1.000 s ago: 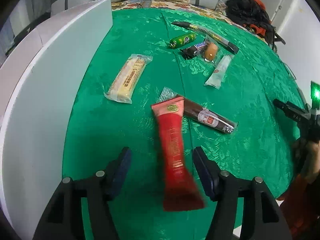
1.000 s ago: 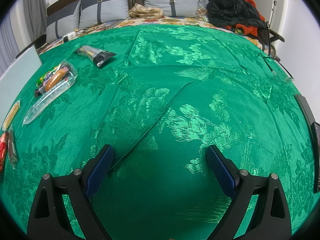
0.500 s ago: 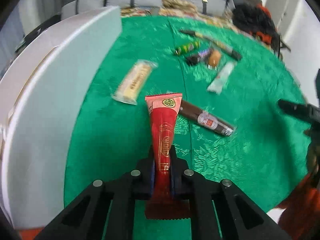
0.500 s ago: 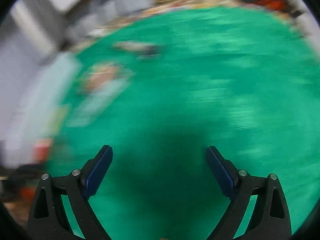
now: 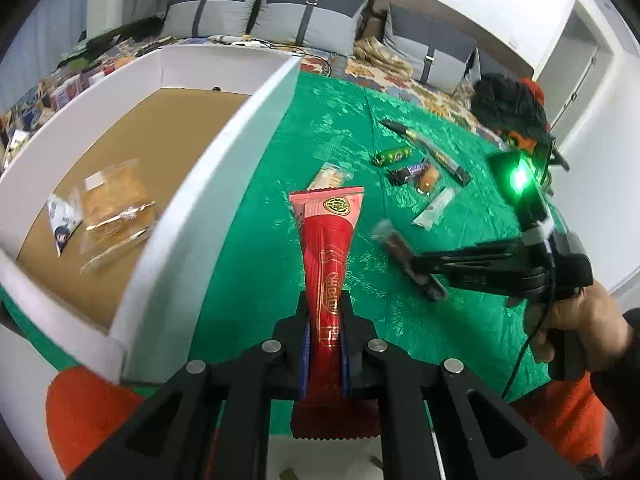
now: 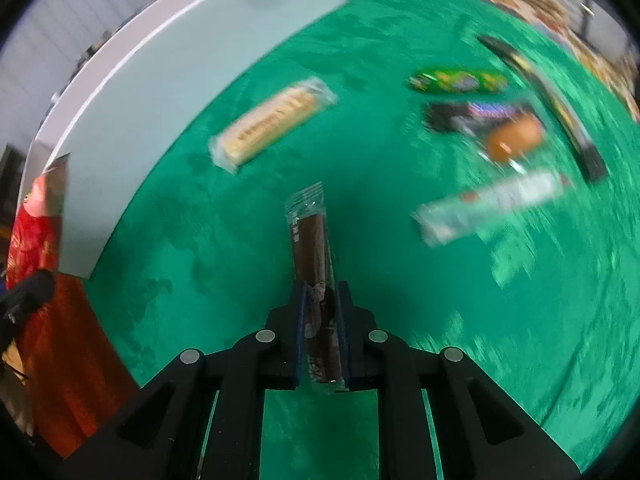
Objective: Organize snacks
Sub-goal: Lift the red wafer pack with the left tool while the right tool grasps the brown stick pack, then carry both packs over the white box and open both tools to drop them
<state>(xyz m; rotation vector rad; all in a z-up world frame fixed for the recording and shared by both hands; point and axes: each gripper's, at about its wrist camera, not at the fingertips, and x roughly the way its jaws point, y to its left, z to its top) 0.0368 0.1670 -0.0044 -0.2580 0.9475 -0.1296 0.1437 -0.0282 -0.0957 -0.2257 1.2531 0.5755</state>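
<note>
White open-topped box [image 5: 208,184] at left, holding two clear-wrapped pastries [image 5: 114,204]. Left gripper [image 5: 325,344] pinches a long red foil snack packet [image 5: 326,248] between its jaws, raised over the green patterned cloth [image 5: 260,264]. Right gripper [image 6: 322,344] clamps a brown sausage stick in clear wrap [image 6: 310,240], protruding forward beyond its jaws.

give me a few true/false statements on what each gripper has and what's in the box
1. The left gripper is shut on the red packet. True.
2. The right gripper is open and holds nothing. False: it is shut on the brown stick.
3. The white box already holds wrapped snacks. True.
4. The yellow bar lies inside the box. False: it lies on the green cloth, outside the box.
5. The green candy lies on the cloth. True.
</note>
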